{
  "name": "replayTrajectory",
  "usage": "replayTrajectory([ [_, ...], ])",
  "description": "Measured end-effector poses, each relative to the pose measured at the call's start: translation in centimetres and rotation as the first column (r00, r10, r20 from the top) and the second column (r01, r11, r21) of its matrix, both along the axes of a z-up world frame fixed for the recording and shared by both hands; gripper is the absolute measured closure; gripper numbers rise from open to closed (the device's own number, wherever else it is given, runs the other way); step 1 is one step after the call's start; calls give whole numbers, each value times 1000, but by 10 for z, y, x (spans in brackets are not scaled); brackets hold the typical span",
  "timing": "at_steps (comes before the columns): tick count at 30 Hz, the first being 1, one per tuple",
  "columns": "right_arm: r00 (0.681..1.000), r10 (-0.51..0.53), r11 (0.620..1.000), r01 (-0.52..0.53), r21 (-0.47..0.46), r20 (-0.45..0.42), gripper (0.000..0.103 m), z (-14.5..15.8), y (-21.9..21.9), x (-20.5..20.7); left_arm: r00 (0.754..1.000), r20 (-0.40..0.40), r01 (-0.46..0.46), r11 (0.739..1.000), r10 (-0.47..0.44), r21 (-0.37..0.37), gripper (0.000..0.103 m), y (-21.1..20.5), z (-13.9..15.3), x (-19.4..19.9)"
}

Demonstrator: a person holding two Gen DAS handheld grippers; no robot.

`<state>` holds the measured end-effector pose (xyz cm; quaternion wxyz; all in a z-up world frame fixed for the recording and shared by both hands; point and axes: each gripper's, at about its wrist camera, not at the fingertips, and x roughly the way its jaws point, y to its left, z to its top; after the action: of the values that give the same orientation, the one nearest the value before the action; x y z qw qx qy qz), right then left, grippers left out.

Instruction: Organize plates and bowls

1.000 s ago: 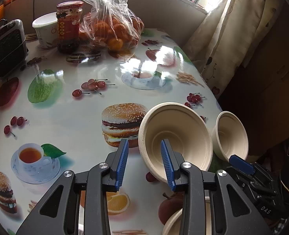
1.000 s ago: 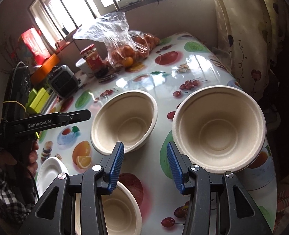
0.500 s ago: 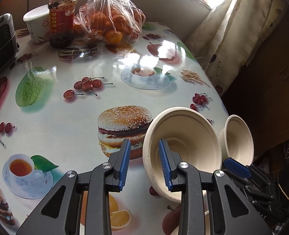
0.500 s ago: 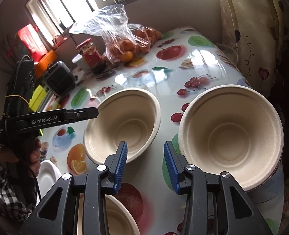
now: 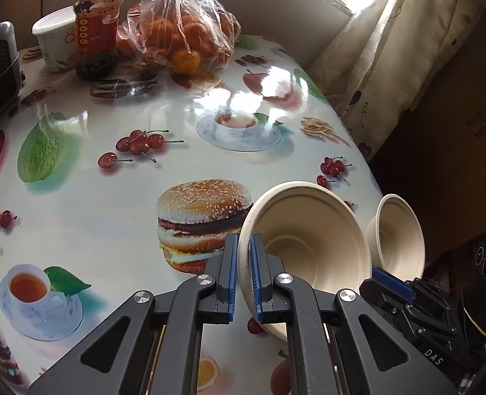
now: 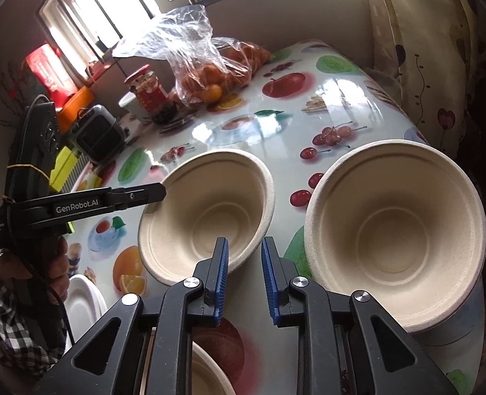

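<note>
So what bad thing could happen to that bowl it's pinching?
The left gripper holds the near bowl only by its thin rim, so the bowl might slip or bend when lifted. The other bowl sits near the table edge and might get knocked off. The right gripper is open, holding nothing.
</note>
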<state>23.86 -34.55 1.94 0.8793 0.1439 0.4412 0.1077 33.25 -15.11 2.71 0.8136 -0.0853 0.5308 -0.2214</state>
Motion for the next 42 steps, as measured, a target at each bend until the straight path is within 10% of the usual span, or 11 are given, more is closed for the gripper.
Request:
replayTrajectory([
  [42, 996, -26, 1000, 25, 7, 83, 84, 27, -3, -37, 997, 79, 22, 999, -18, -50, 95, 8, 34, -42],
])
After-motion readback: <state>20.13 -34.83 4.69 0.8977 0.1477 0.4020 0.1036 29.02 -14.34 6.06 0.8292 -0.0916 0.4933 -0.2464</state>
